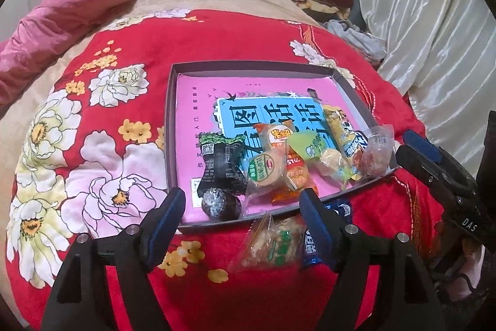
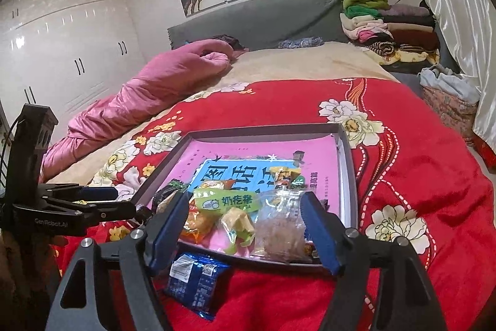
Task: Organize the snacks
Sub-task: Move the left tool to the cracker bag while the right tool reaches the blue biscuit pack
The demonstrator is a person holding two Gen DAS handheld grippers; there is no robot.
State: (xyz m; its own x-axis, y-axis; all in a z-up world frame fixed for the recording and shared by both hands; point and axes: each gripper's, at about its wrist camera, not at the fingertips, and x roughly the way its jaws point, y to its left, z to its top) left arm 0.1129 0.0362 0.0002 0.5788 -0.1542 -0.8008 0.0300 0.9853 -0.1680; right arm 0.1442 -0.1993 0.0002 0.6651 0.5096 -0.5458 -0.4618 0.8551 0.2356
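Observation:
A shallow dark-rimmed tray [image 1: 171, 114] with a pink and blue printed floor lies on the red floral blanket. Its near side holds several snacks: a black packet [image 1: 221, 163], a round biscuit pack [image 1: 266, 171], a green-labelled packet [image 2: 229, 202] and a clear bag of brown pieces [image 2: 279, 231]. My left gripper [image 1: 241, 197] is open, with a dark foil-wrapped ball [image 1: 220, 203] lying between its fingers inside the tray. My right gripper [image 2: 245, 200] is open over the tray's near edge, touching nothing. On the blanket outside the tray lie a blue packet [image 2: 195, 278] and a clear green-labelled packet [image 1: 272, 244].
The red blanket [image 2: 403, 176] covers the near part of a bed. A pink quilt [image 2: 148, 89] is bunched at the left. Folded clothes [image 2: 390, 30] are stacked at the far right by a white curtain [image 1: 434, 20]. White wardrobes [image 2: 62, 51] line the left wall.

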